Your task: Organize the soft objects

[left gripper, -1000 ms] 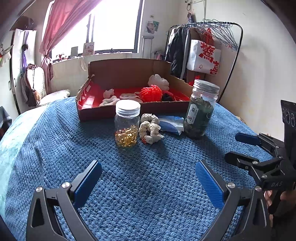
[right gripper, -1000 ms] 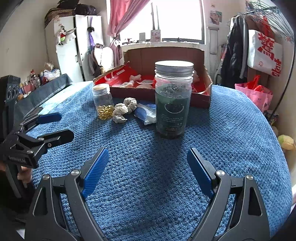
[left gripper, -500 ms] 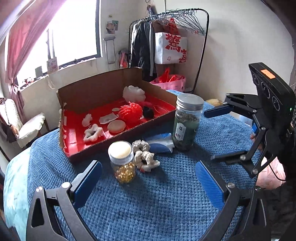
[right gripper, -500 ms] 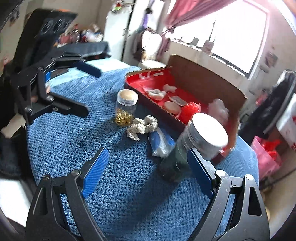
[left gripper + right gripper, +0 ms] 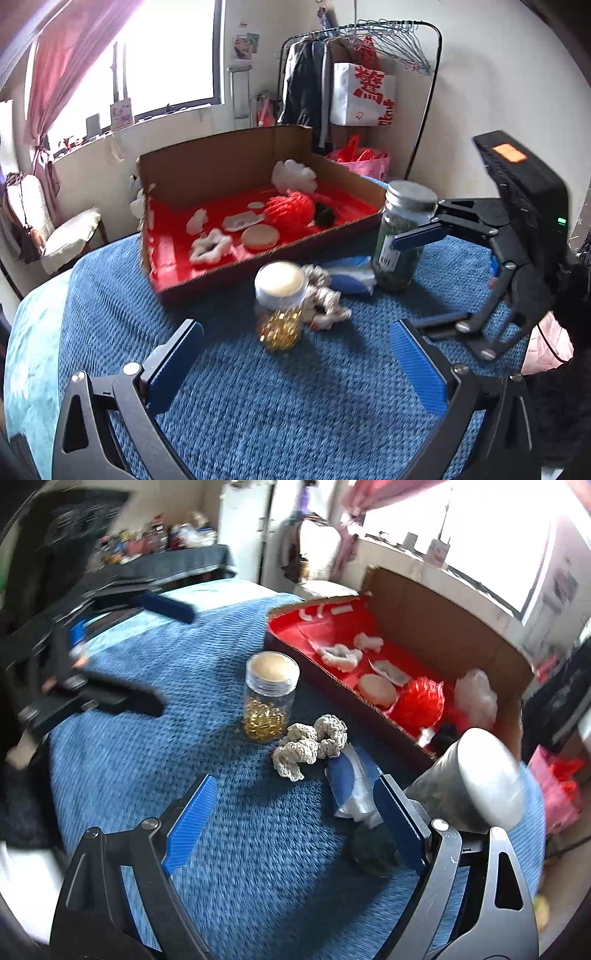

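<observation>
A cream crocheted scrunchie lies on the blue blanket beside a blue-and-white soft pouch. Behind them stands a cardboard box with a red lining. It holds a red knitted ball and several white soft pieces. My left gripper is open above the blanket, short of the scrunchie. My right gripper is open too, hanging just in front of the scrunchie and pouch with nothing between its fingers.
A small jar of yellow capsules stands left of the scrunchie. A tall jar of dark green contents sits close by my right gripper's right finger. A clothes rack stands by the wall.
Both grippers have risen and look down on the blanket more steeply. The right one has swung in close beside the tall jar, toward the scrunchie and pouch. Both stayed open.
</observation>
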Tool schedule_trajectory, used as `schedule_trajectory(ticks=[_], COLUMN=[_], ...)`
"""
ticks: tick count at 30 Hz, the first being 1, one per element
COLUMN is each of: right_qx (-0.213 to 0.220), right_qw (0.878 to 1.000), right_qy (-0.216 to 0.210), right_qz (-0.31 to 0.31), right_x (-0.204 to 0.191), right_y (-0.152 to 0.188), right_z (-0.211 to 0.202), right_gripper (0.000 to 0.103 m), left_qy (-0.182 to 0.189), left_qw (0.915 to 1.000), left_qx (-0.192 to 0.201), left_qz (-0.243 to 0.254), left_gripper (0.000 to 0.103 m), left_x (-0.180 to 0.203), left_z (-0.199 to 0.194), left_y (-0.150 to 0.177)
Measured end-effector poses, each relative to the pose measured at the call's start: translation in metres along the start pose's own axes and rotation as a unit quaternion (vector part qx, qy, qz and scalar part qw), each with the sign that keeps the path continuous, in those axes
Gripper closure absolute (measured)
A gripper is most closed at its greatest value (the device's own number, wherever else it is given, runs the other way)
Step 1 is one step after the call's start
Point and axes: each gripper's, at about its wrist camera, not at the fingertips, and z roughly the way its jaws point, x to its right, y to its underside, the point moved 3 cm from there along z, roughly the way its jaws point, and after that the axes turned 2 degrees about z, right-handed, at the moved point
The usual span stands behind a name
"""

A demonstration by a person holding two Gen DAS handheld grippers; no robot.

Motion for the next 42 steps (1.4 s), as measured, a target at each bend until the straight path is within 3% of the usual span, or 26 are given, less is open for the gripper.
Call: schedule_trajectory(ticks=[10,12,15,17,19,28,35,42], right_qx=[0.001,-0.005,-0.024,-0.026,-0.019,0.032,0.011,0.005], right_qw=[1.0,0.999,0.998,0.997,0.996,0.993,0.987,0.985], right_qy=[0.003,-0.001,0.003,0.004,-0.008,0.009,0.038,0.044], right_qz=[0.029,0.041,0.061,0.074,0.091,0.11,0.156,0.169], right_x=[-0.017,-0.017,-0.013,-0.009,-0.006,-0.012,0.008,0.019], right_y=[-0.007,-0.008,-0.008,-0.006,-0.004,0.034,0.082,0.103], right_z=[0.039,0.047,0.061,0.066,0.061,-0.01,-0.03,-0.032], right_gripper=[0.019,0.028,0.054,0.084,0.088,0.089,0.089,0.087], left_qy=[-0.001,0.001,0.001,0.003,0.005,0.016,0.031,0.035], left_qw=[0.9982,0.9978,0.9977,0.9976,0.9975,0.9982,0.9983,0.9984], left_qx=[-0.002,-0.003,-0.002,-0.001,-0.001,-0.004,-0.007,-0.005], left_qz=[-0.059,-0.066,-0.068,-0.069,-0.07,-0.058,-0.048,-0.043], left_gripper=[0.0,0.0,0.0,0.0,0.0,0.0,0.0,0.0], left_x=[-0.028,-0.031,-0.033,-0.032,-0.032,-0.01,0.029,0.059], left_z=[-0.01,-0.011,-0.012,-0.013,-0.013,-0.006,0.014,0.028], left_y=[0.034,0.038,0.041,0.042,0.042,0.034,0.026,0.011])
